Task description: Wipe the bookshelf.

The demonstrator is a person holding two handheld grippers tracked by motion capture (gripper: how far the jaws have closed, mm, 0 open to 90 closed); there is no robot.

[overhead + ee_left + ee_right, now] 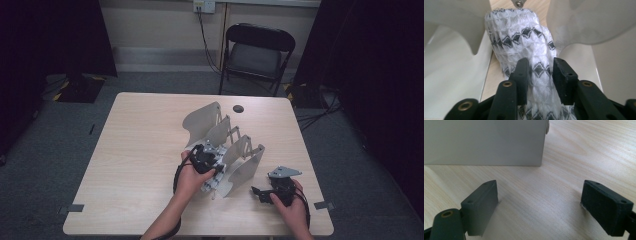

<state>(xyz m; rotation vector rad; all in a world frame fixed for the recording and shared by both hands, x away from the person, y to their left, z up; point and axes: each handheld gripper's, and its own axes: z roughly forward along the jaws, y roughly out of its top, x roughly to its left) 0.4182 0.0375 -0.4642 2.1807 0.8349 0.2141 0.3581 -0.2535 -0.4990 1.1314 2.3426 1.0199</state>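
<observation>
Right gripper (540,205): you hold it low over the table (135,165), near the front right edge; its jaws stand wide apart with bare wood between them, nothing held.
Right hand (295,207): it comes in from the bottom edge of the high view, wrapped round the gripper body.
Left gripper (540,77): you have it inside the grey rack (227,150), pointed into a slot; its pads sit on either side of the rolled cloth (524,47) (the right pad looks to stand a little off the fabric, so the grip looks loose).
Rolled cloth: white knit with black diamond marks, lying between two grey dividers (584,22) of the rack, its far end near a screw (518,3) at the top of the left gripper view.
Grey rack: it stands mid-table, panels fanned out in a row, its near panel (484,142) just ahead of your right gripper.
Far side: a black folding chair (257,52) beyond the table.
</observation>
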